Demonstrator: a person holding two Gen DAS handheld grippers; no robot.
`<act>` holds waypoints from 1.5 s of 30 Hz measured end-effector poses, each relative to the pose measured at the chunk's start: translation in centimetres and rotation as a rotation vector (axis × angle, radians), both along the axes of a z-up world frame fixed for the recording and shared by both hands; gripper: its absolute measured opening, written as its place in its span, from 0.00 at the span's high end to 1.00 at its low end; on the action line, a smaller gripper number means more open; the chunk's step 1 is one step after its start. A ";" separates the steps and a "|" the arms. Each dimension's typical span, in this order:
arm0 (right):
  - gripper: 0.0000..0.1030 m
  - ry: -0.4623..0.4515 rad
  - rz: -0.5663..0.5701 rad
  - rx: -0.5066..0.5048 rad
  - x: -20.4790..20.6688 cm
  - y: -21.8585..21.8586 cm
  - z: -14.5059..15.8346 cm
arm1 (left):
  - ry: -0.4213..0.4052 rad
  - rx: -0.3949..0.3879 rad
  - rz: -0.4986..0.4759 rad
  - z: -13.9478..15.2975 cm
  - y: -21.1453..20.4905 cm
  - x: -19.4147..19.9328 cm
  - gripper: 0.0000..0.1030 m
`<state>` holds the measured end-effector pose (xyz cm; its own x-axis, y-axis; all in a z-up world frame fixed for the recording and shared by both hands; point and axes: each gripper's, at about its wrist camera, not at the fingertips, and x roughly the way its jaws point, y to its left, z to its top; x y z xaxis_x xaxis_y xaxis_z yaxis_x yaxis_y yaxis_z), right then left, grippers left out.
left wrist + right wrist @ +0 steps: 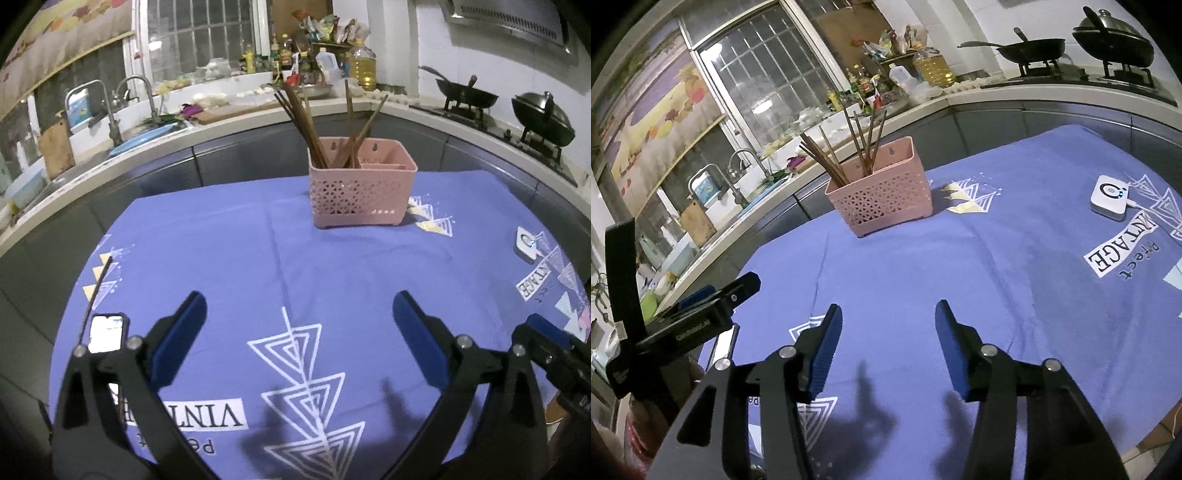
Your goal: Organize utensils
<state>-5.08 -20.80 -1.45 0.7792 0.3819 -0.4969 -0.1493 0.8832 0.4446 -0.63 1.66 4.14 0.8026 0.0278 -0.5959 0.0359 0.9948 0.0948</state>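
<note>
Left gripper (299,314): fingers spread wide, nothing between them, only blue cloth below. Right gripper (888,325): fingers parted, narrower gap, likewise empty. Both hang low over the near part of the desk (369,280), tilted down toward the cloth.

Task's things: pink utensil holder (360,184) stands upright at the far middle of the desk, apart from both grippers. Most chopsticks (301,122) already stand in its left compartment, leaning fanwise; the right compartment looks empty from here. One loose chopstick (96,291) lies flat on the cloth at the left edge, just beyond a lit phone (107,333).

Judgement: the loose stick is the remaining piece, and the left gripper is nearer to it. A thin stick flat on cloth is hard to pinch; better to come down across its length, near the middle, and close slowly so that it does not roll or snag fabric.

In the way: the phone sits just beside the stick's near end, so avoid nudging it. White puck-like device (1110,197) with cable lies far right, clear of the path. The leaning sticks overhang the holder's rim; enter from above.
</note>
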 end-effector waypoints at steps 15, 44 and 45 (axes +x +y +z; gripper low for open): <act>0.45 -0.003 0.015 0.017 -0.9 -1.0 -0.5 | 0.027 0.071 0.004 -0.9 -3.2 0.1 0.06; 0.43 -0.020 0.048 -0.008 -0.6 -0.6 0.8 | 0.008 0.061 0.053 -0.7 -3.0 -0.1 0.06; 0.43 -0.022 0.050 -0.008 -0.6 -0.5 0.8 | 0.009 0.060 0.055 -0.7 -2.9 -0.1 0.06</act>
<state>-5.64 -21.32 -0.61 0.7697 0.4172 -0.4833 -0.2032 0.8777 0.4340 -0.69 -1.27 3.43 0.7932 0.1075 -0.5993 -0.0172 0.9879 0.1545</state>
